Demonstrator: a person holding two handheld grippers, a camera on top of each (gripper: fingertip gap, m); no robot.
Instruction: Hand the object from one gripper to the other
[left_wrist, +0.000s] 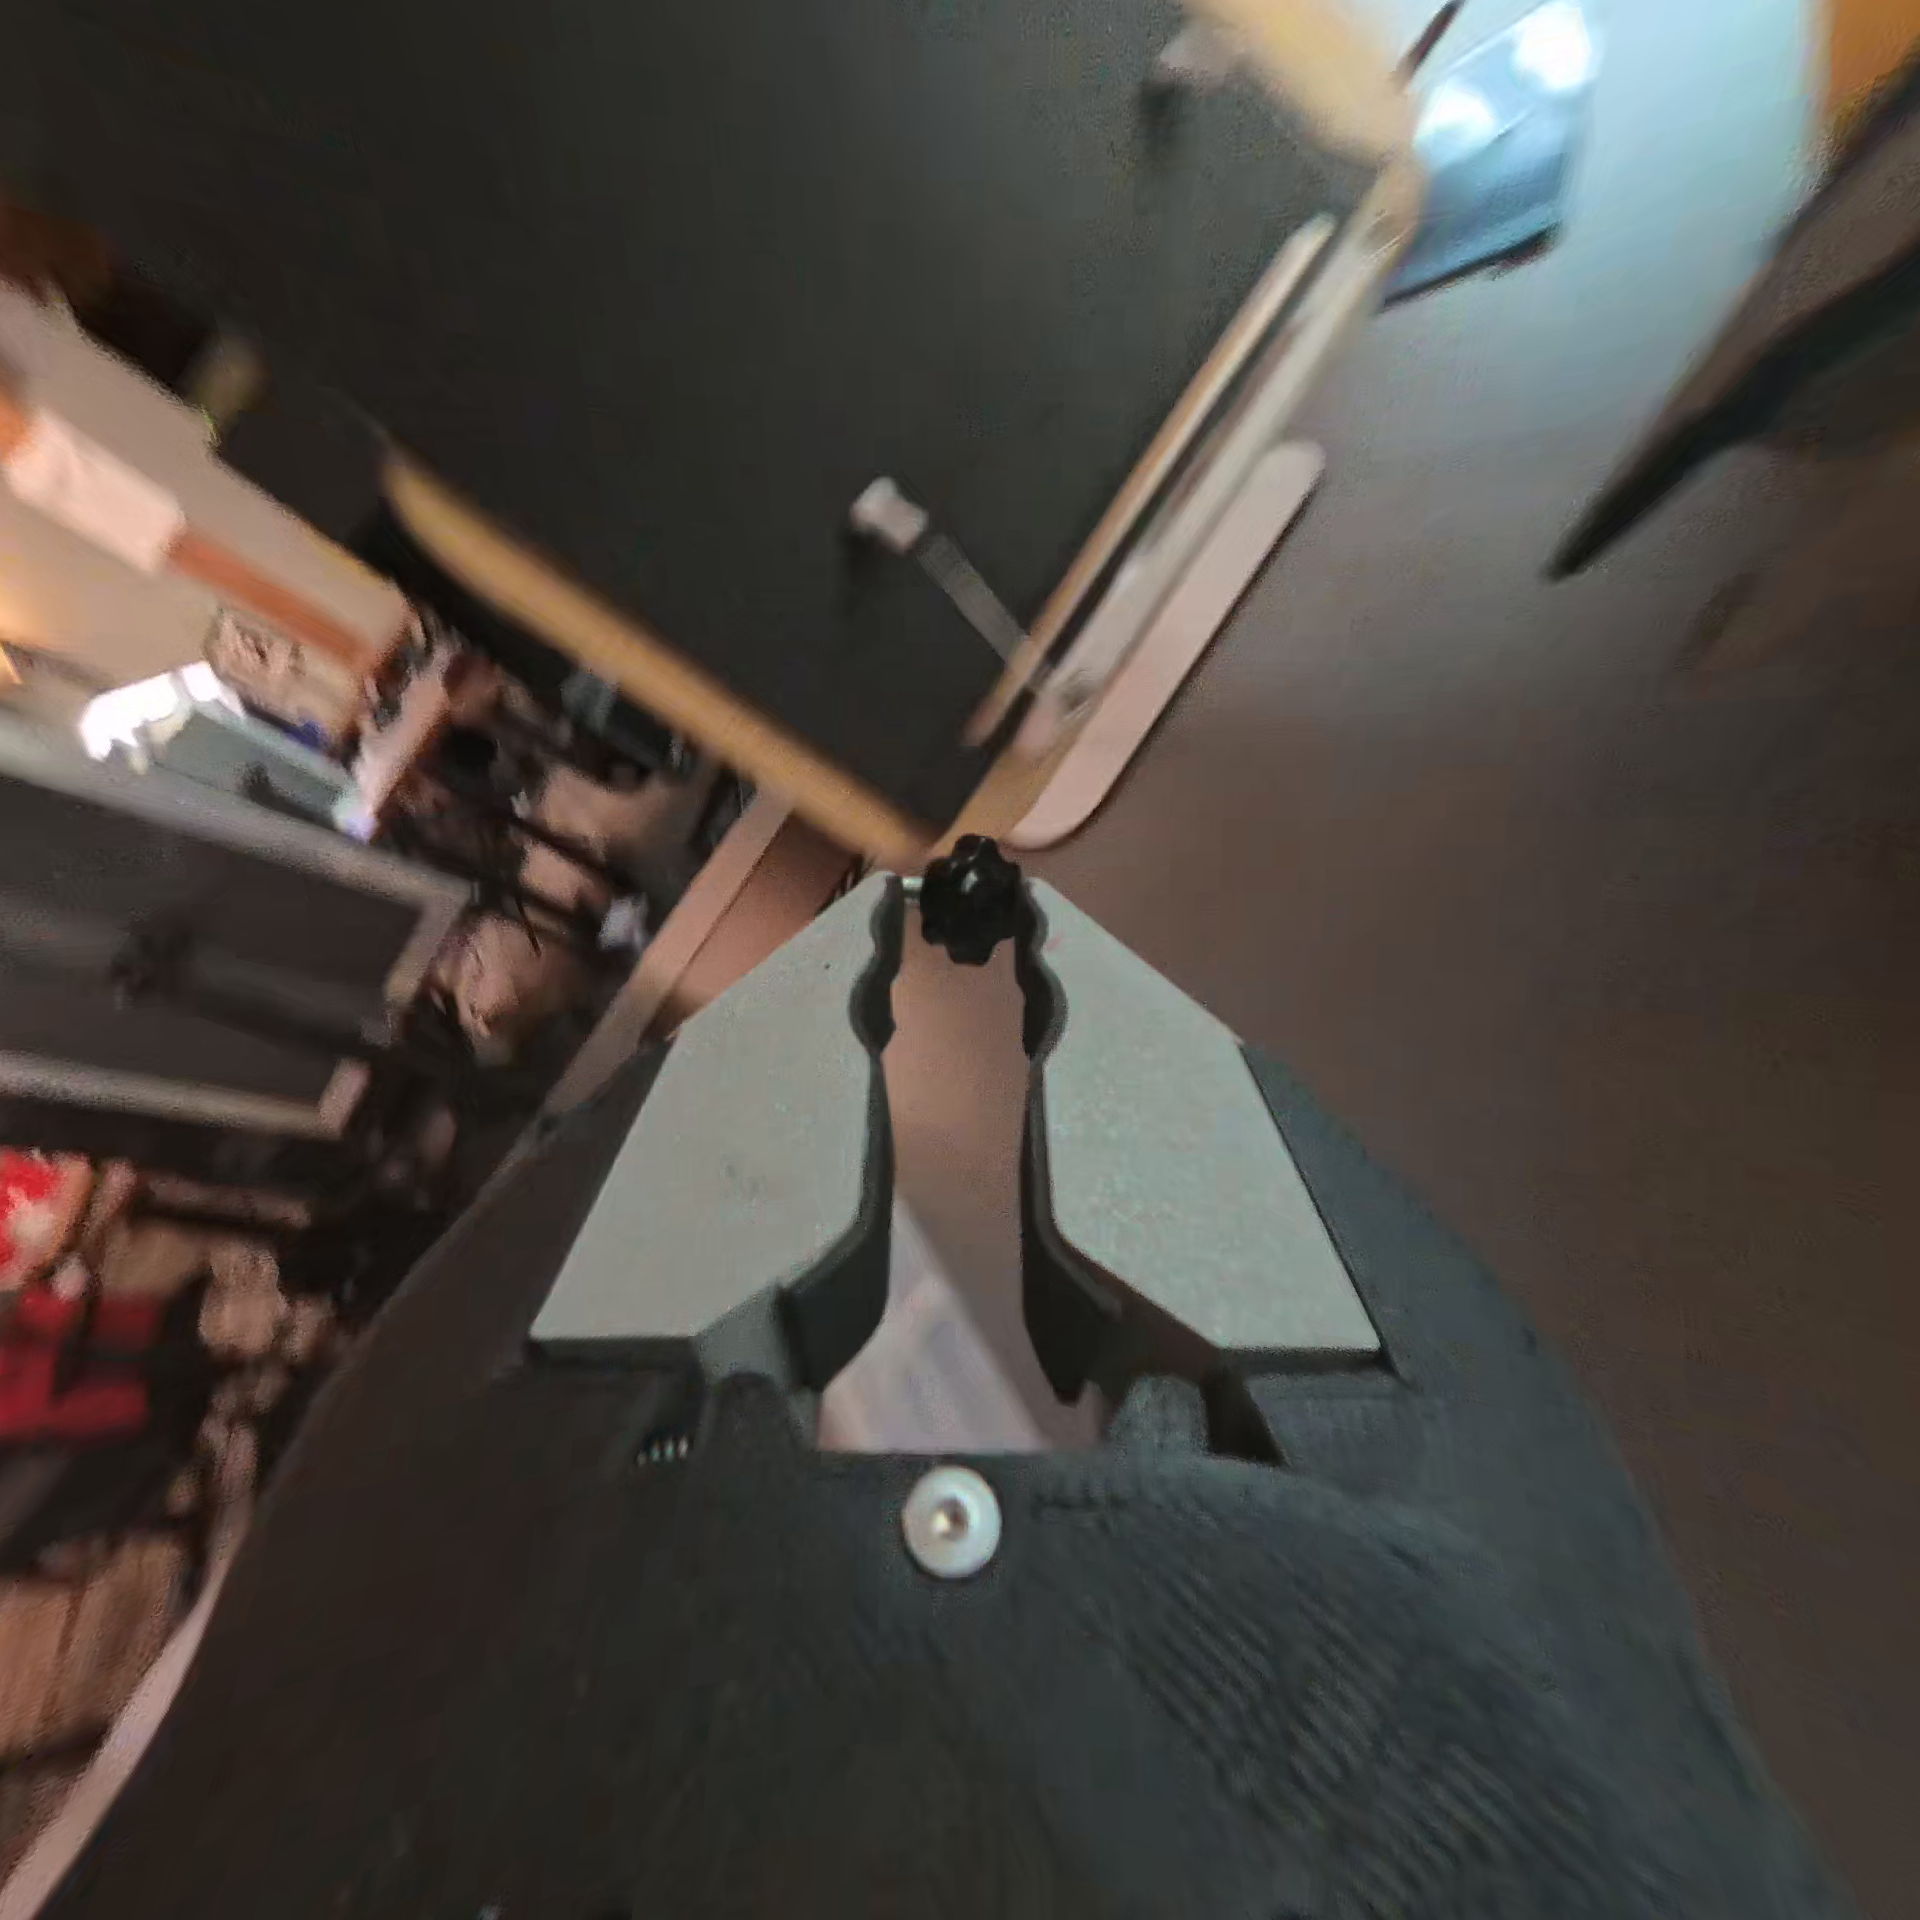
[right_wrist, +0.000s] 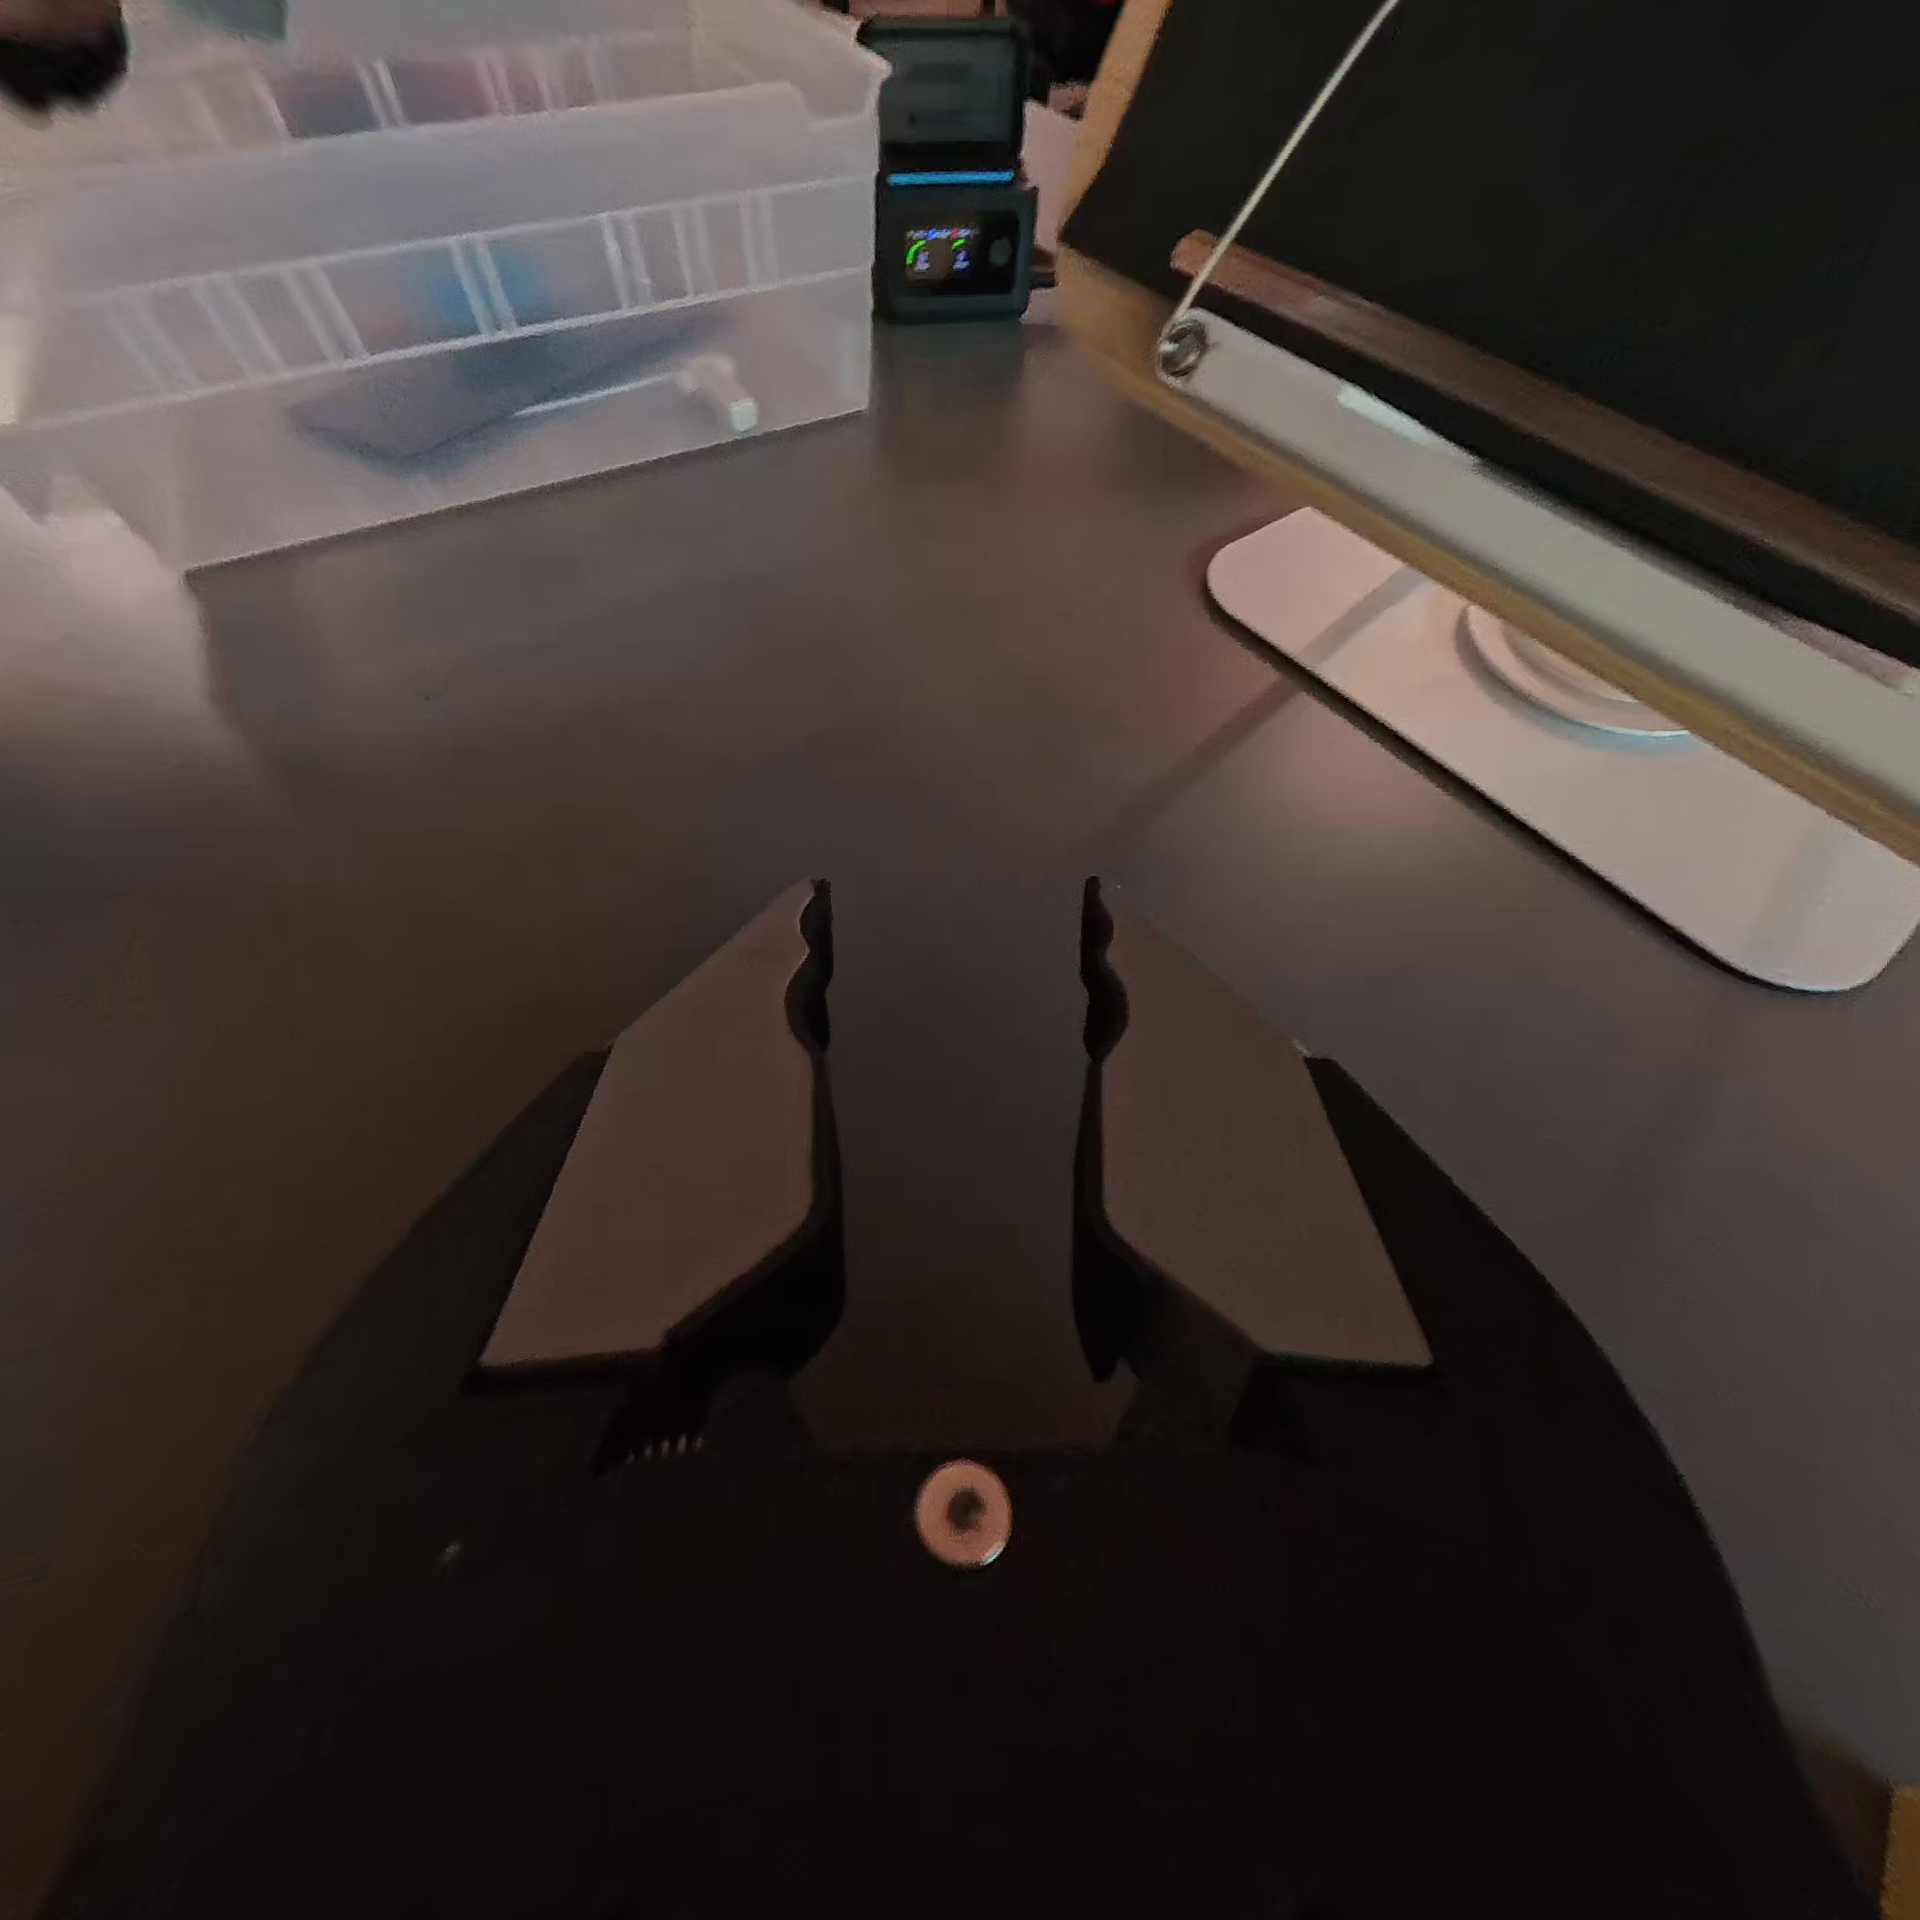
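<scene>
A small black lobed plastic knob with a short metal stud (left_wrist: 966, 900) is pinched at the very tips of the left claw (left_wrist: 964, 906), lifted off the dark surface (right_wrist: 727, 675). The right claw (right_wrist: 954, 904) is held spread and empty. With so shallow a hold, the knob could be twisted out or dropped during transfer.

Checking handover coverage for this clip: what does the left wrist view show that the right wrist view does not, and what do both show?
Only the left wrist view: a small black lobed knob with a metal stud, pinched at the tips of the left claw.

Only the right wrist view: the right claw open and empty, a translucent drawer box and a small lit device.

Both: the dark tabletop and the monitor's pale stand base.
</scene>
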